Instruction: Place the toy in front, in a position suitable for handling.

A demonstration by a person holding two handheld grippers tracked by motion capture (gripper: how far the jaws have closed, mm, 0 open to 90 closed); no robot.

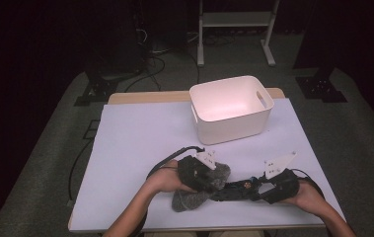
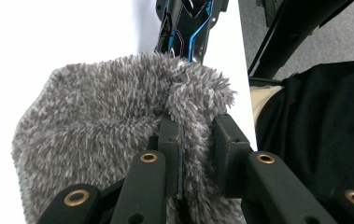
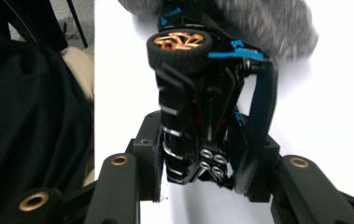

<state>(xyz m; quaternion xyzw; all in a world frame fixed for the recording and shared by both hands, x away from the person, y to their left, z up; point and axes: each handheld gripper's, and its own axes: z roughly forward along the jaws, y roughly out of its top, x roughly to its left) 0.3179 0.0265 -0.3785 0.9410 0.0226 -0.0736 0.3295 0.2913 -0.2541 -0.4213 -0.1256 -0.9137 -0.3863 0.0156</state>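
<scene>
left tongs [image 2: 198,140]: clamped on a fold of the grey fluffy cloth [image 2: 100,126], the pile squeezed between the two black jaws
right tongs [image 3: 202,163]: gripping the rear end of the black toy car [image 3: 202,102], jaws pressed on either side of it
toy car: lies on the white surface [image 1: 140,138] near the front edge, its nose reaching into the cloth, a gold-rimmed wheel [image 3: 180,46] facing up
cloth: bunched on the surface between both hands, touching the car
white bin [image 1: 231,108]: stands at the far side, well apart from the hands
</scene>
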